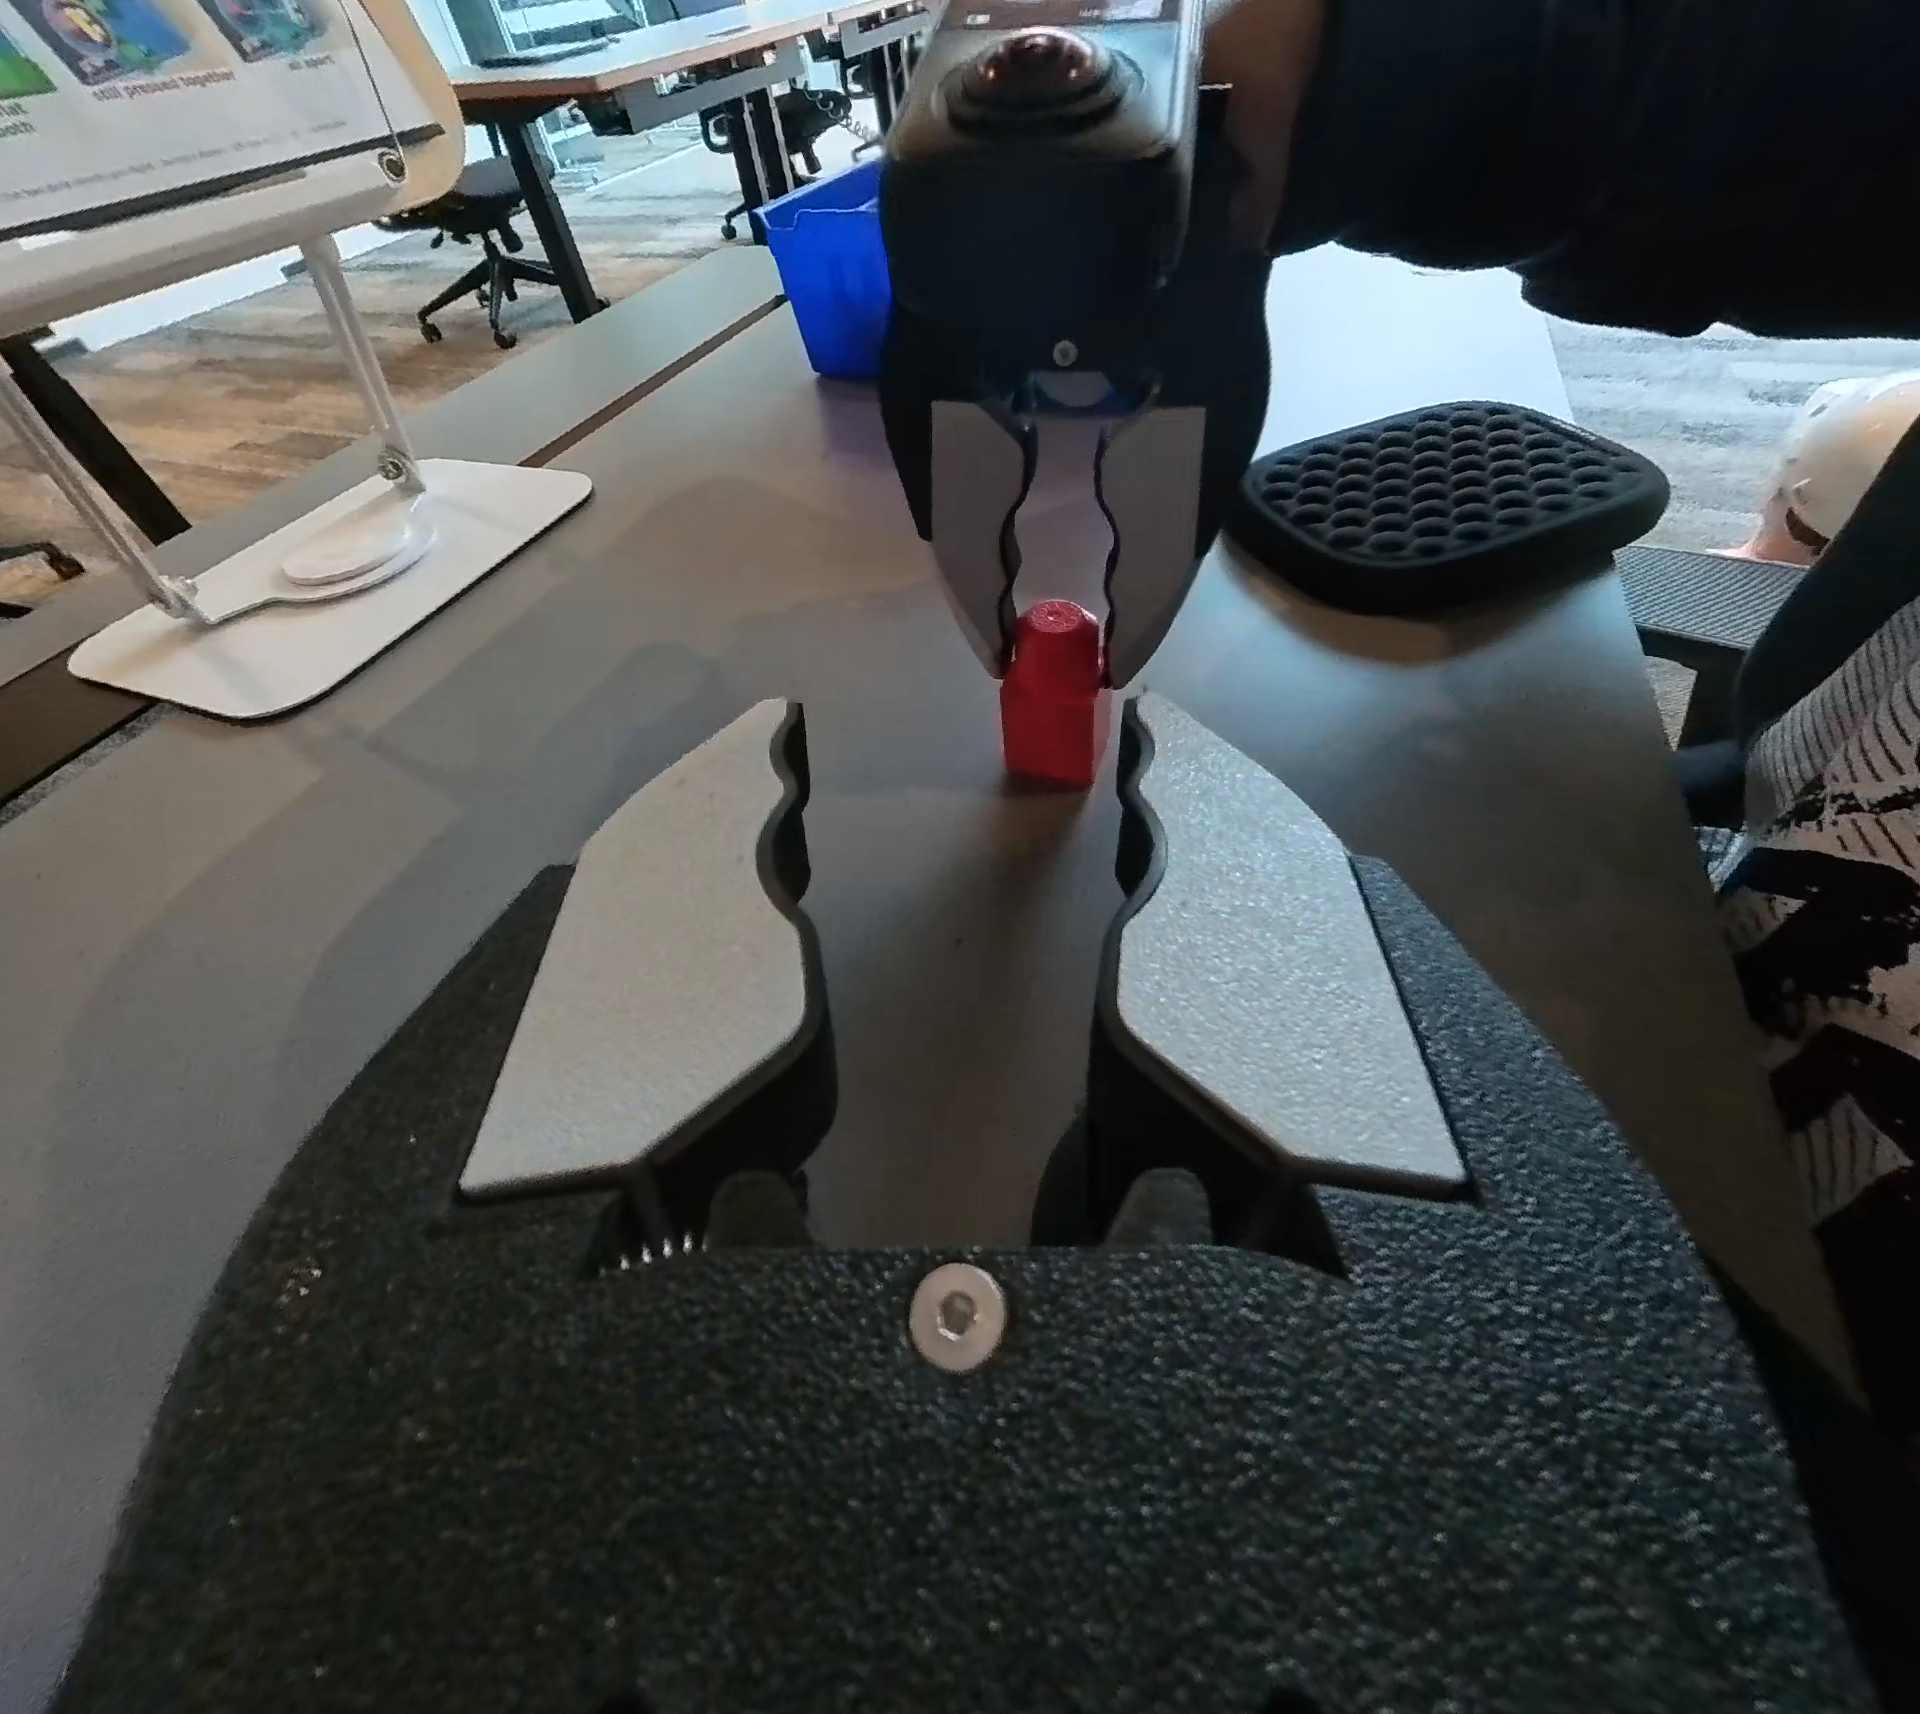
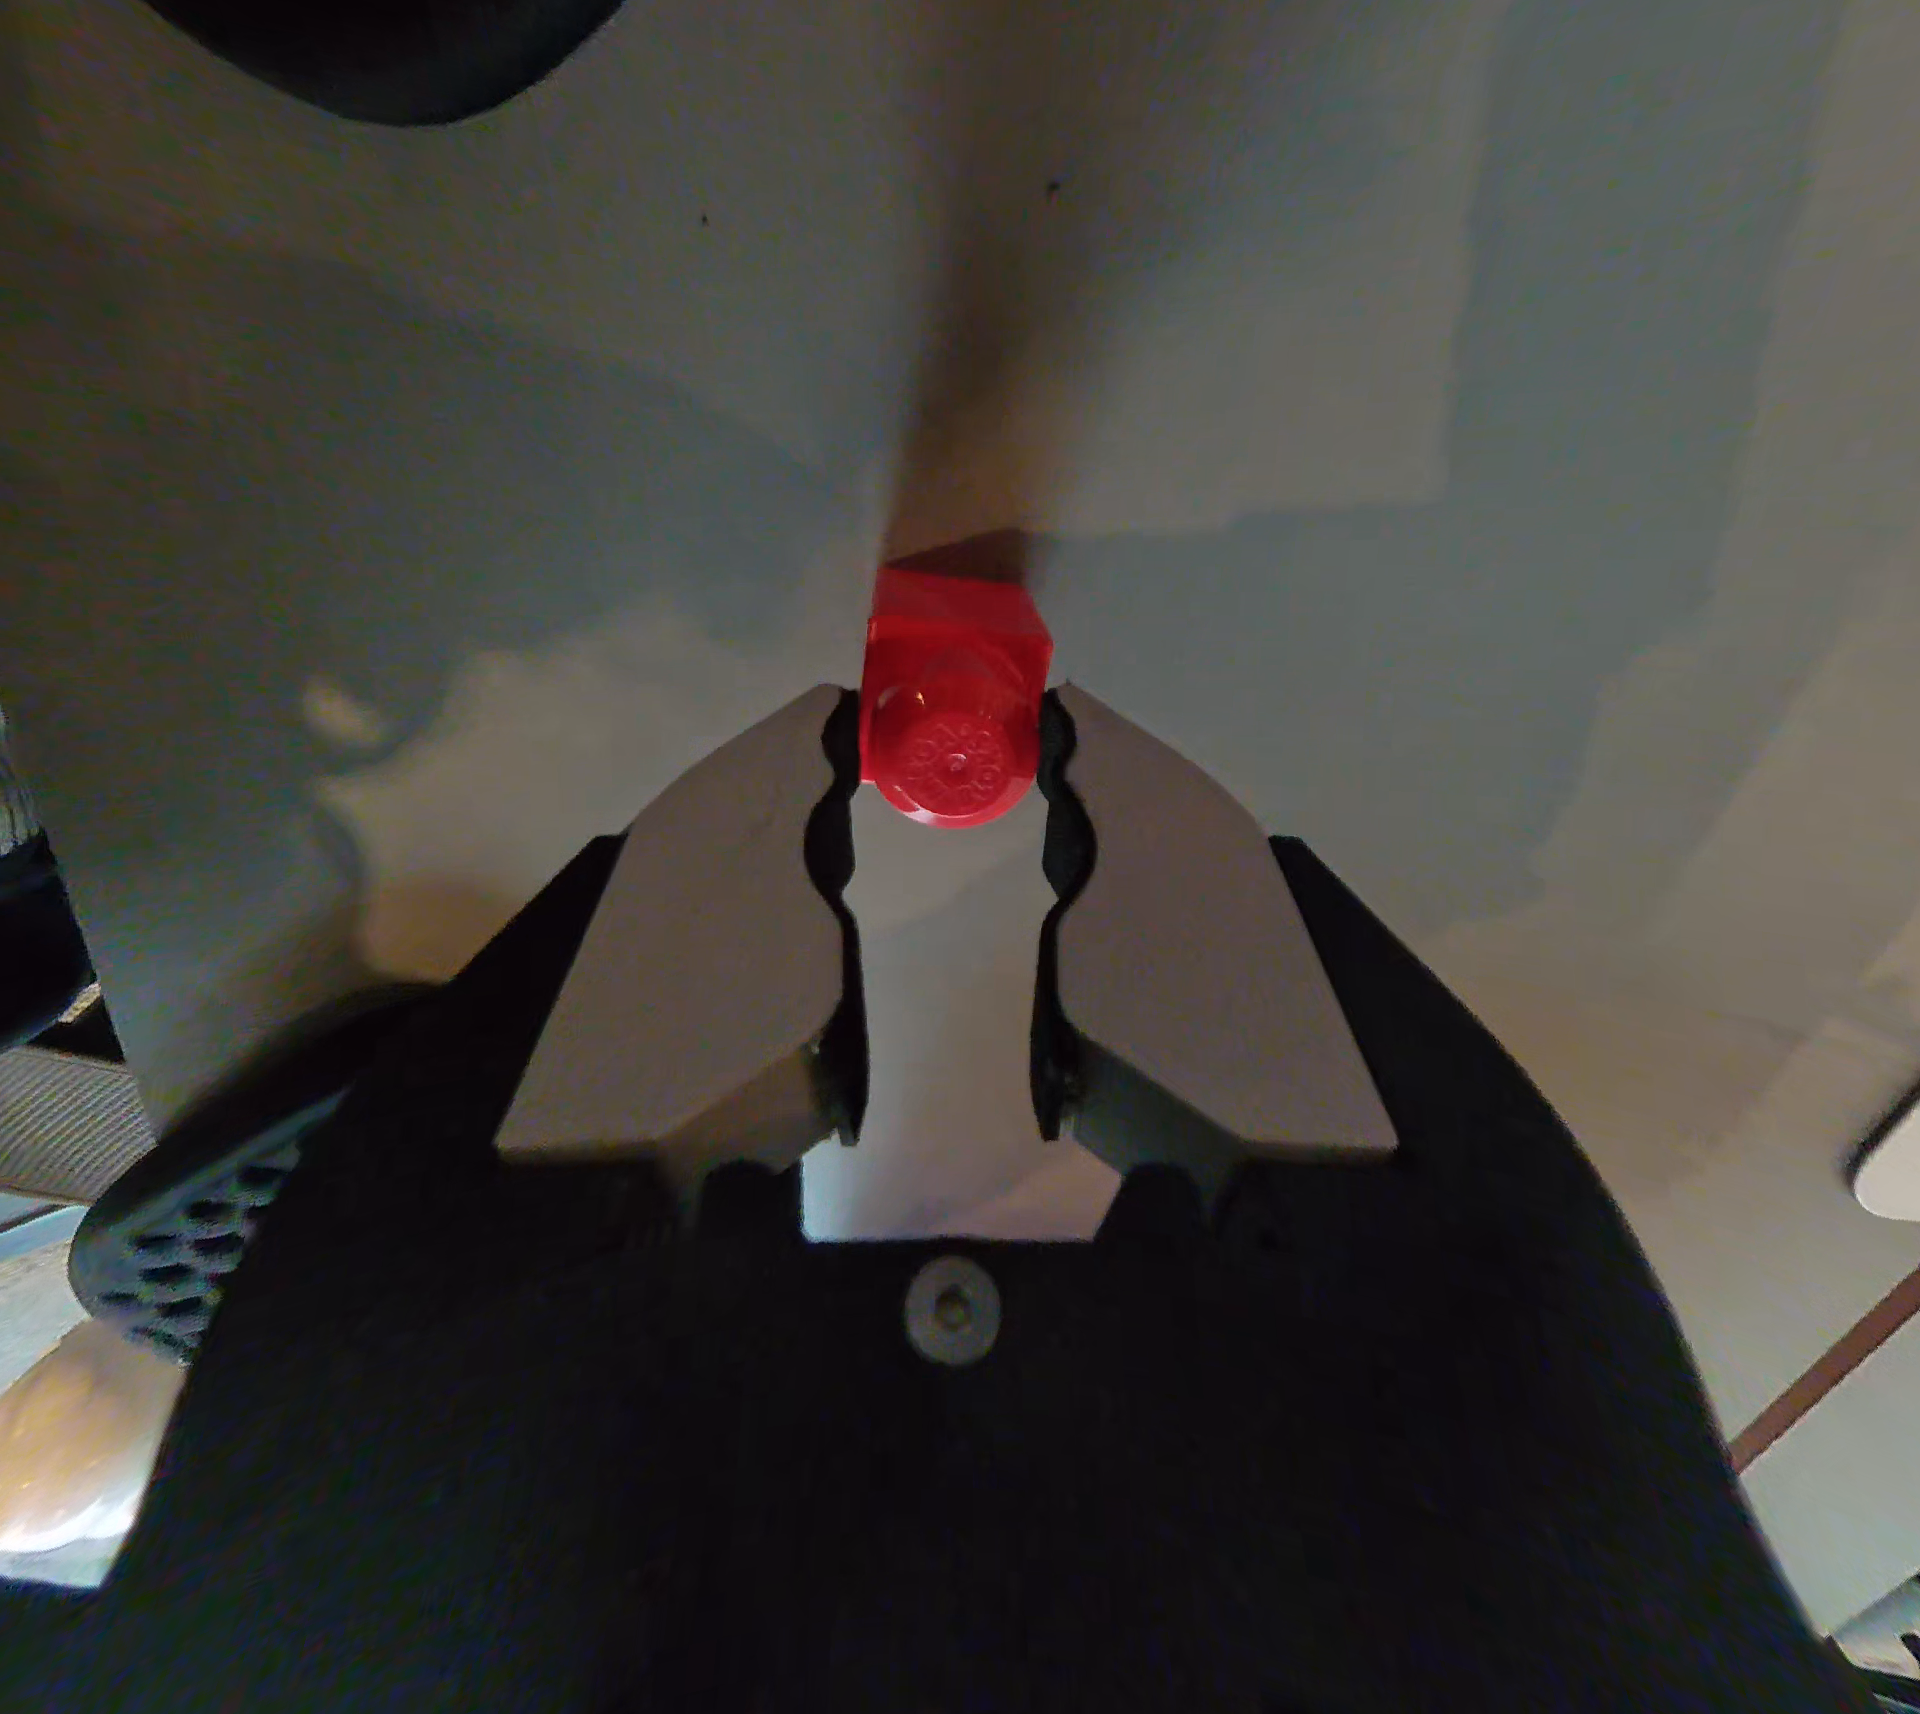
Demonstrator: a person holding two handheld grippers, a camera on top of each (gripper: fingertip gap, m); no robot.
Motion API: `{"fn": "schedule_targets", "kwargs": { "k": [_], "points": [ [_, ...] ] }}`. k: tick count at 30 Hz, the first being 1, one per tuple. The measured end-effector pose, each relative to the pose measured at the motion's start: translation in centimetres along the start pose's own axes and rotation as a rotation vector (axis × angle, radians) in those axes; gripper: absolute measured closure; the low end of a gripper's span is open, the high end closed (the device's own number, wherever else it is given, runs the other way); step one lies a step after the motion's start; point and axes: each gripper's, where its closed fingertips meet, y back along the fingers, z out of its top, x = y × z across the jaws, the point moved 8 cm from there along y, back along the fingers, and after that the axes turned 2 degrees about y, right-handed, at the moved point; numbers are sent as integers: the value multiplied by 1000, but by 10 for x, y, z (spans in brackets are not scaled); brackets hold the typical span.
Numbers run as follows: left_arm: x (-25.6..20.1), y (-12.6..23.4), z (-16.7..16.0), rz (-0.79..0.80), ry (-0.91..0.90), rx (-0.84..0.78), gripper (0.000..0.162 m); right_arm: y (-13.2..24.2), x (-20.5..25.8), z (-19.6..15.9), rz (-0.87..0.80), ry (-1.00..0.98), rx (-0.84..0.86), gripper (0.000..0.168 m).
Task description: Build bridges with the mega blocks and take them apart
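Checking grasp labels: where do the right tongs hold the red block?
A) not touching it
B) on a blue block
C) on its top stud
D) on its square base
C: the right tongs pinch the top stud of the red block, whose base stands on the table.

Left wrist view low over table, facing forward, right wrist view steeply downward, close, both sharing red block.

Block upright on table, bin behind, stand left.
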Motion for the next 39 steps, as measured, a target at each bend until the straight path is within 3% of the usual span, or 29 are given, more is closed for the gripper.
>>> {"fn": "schedule_targets", "kwargs": {
  "k": [9,16,21,29,34,39],
  "points": [
    [0,0,-2,-5,-13,9,105,-1,0,0,0,18,7,135],
    [-2,1,-1,-5,-22,9,105,5,0,1,-2,14,-8,120],
    [0,12,7,21,-20,-11,107,29,4,-1,-62,-40,-133,105],
    [44,86,33,241,-19,-12,108,60,16,-39,-208,-210,-349,98],
    [97,151,33,471,-3,97,110,65,31,-73,-280,-330,-367,95],
    [151,197,12,603,-16,314,110,75,43,-95,-332,-410,-359,95]
  ]
}}
